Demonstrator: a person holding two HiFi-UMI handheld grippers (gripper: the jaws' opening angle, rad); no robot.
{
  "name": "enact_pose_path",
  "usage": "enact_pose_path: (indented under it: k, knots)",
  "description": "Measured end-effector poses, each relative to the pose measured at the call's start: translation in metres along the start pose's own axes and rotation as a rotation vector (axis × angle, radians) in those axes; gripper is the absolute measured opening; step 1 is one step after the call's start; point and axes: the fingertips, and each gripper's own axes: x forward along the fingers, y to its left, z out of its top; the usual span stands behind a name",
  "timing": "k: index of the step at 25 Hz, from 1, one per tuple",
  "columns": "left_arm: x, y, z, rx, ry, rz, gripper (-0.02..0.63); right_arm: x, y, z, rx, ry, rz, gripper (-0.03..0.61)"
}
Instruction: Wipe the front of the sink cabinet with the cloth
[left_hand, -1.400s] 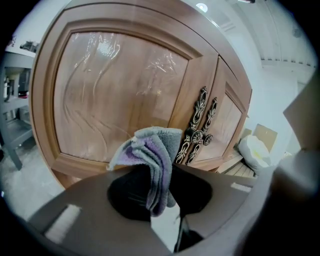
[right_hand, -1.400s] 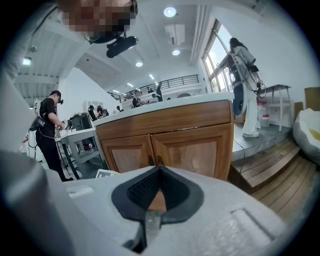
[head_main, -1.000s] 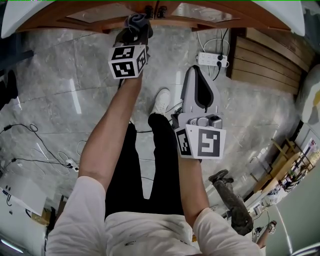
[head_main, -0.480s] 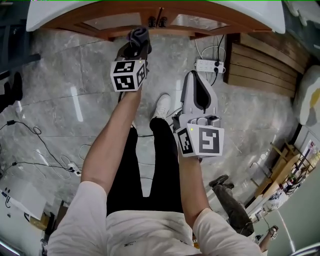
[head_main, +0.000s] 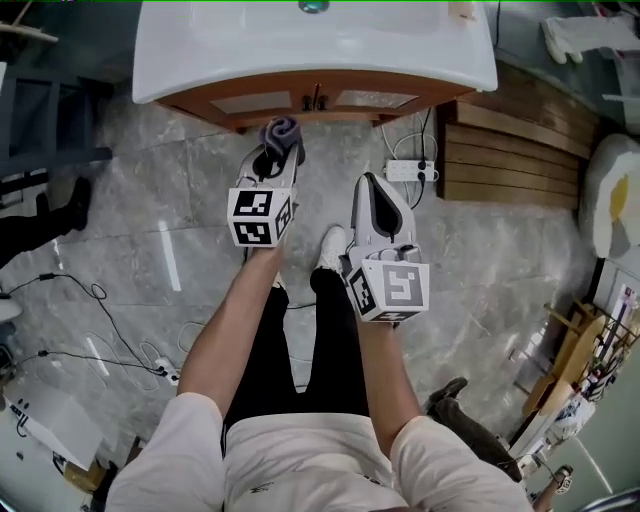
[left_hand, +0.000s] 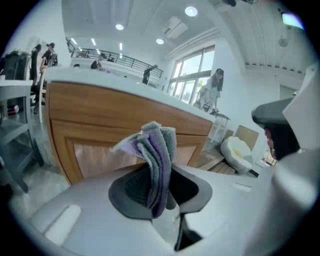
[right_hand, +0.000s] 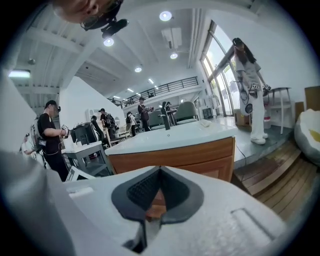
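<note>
A grey and purple cloth (head_main: 281, 134) (left_hand: 156, 150) is bunched between the jaws of my left gripper (head_main: 274, 158) (left_hand: 155, 192), which is shut on it. The cloth hangs a short way in front of the wooden sink cabinet (head_main: 310, 100) (left_hand: 100, 130), apart from its door panels. A white sink top (head_main: 200, 50) (right_hand: 170, 137) covers the cabinet. My right gripper (head_main: 375, 195) (right_hand: 159, 197) is lower and to the right of the left one, its jaws closed with nothing between them. It points at the cabinet (right_hand: 200, 160) from further back.
A white power strip (head_main: 408, 172) with cables lies on the grey tiled floor right of the cabinet. A wooden platform (head_main: 520, 150) stands at the right. My white shoe (head_main: 330, 245) is below the grippers. Cables (head_main: 90, 300) trail at the left. People stand in the background.
The head view has pulled back, so the whole sink top now shows. Both grippers sit further from the cabinet, and the cloth has come off its front.
</note>
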Motion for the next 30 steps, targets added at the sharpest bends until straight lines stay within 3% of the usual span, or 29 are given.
enact_pose_path:
  k: [5,12,21,30]
  knots:
    - [-0.049,-0.035,0.058,0.052,-0.011,-0.031,0.081,-0.019,0.014,0.051,0.004,0.008,0.025,-0.002]
    - [-0.100,-0.078,0.145,0.104,-0.072,-0.077,0.081,-0.046,0.025,0.112,0.016,-0.013,0.023,-0.002]
    - [-0.177,-0.119,0.251,0.153,-0.177,-0.096,0.083,-0.086,0.058,0.210,-0.028,-0.080,0.082,-0.002]
    - [-0.244,-0.166,0.316,0.254,-0.254,-0.122,0.084,-0.130,0.074,0.284,-0.053,-0.167,0.082,-0.002]
